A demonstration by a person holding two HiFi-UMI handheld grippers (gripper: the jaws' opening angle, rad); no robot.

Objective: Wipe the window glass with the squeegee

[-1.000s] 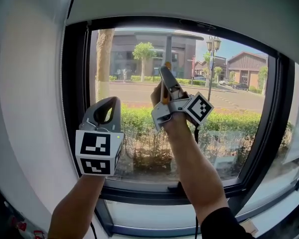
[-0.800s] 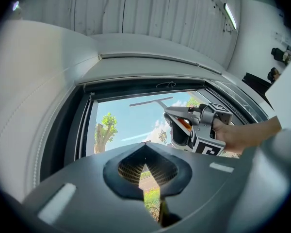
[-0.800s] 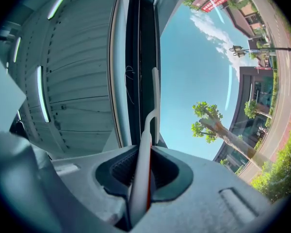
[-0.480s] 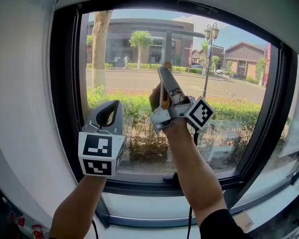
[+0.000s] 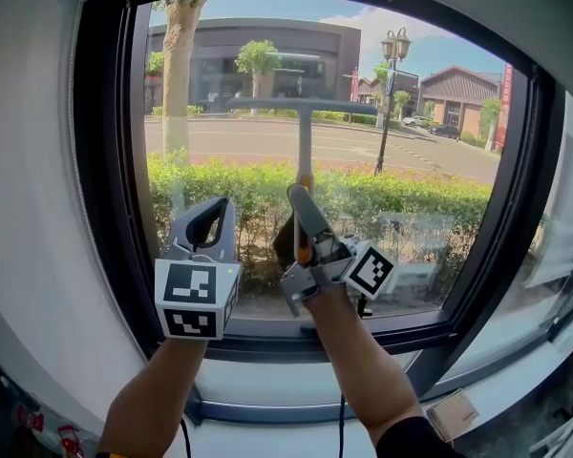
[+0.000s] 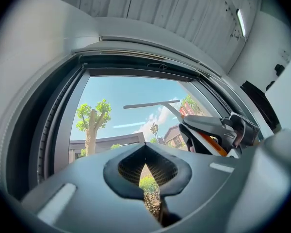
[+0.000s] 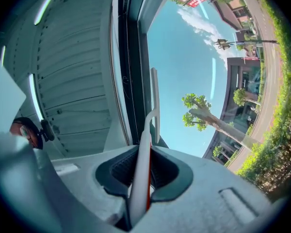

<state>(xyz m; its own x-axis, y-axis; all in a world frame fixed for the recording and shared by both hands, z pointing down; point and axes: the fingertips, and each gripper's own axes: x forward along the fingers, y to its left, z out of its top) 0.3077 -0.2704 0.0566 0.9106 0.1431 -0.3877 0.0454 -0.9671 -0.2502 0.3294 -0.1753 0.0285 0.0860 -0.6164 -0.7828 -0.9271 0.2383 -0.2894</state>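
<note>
Up at the window glass (image 5: 439, 113), squeegee (image 5: 305, 141) held high.
Head view alone shows its blade level across the pane, handle running straight down; right gripper view shows the right gripper (image 7: 144, 174) clamped on that handle, forearm raised. Left gripper (image 6: 146, 171) hovers beside, jaws together, empty.

The left gripper (image 5: 210, 216) and right gripper (image 5: 296, 198) are moulded in grey, each fitted with a black-and-white marker cube (image 5: 196, 299); orange trim (image 5: 307, 249) is seen on the right, and a dark sleeve (image 5: 411, 439) is worn.
</note>
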